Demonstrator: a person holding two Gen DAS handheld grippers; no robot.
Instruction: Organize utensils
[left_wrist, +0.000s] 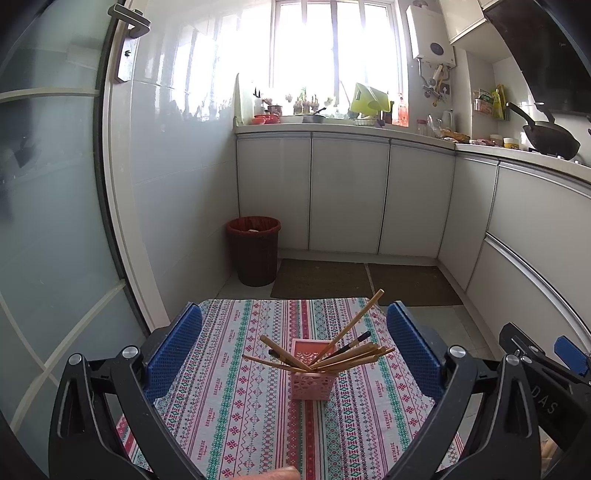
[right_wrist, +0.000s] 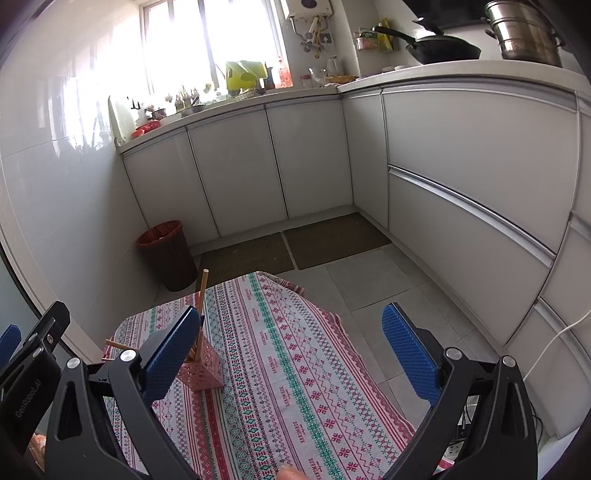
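A pink perforated holder (left_wrist: 313, 373) stands on the patterned tablecloth (left_wrist: 236, 406), with several wooden chopsticks (left_wrist: 351, 325) and a dark one fanning out of it. My left gripper (left_wrist: 295, 354) is open and empty, its blue pads wide on either side of the holder, short of it. In the right wrist view the holder (right_wrist: 205, 373) shows partly behind the left pad, one chopstick (right_wrist: 202, 291) sticking up. My right gripper (right_wrist: 291, 354) is open and empty above the cloth (right_wrist: 295, 350), to the right of the holder.
A brown waste bin (left_wrist: 255, 251) stands on the floor beyond the table by the wall. White cabinets (left_wrist: 347, 192) with a cluttered counter run along the back and right. Two mats (left_wrist: 321, 278) lie on the floor. The other gripper (left_wrist: 535, 365) shows at right.
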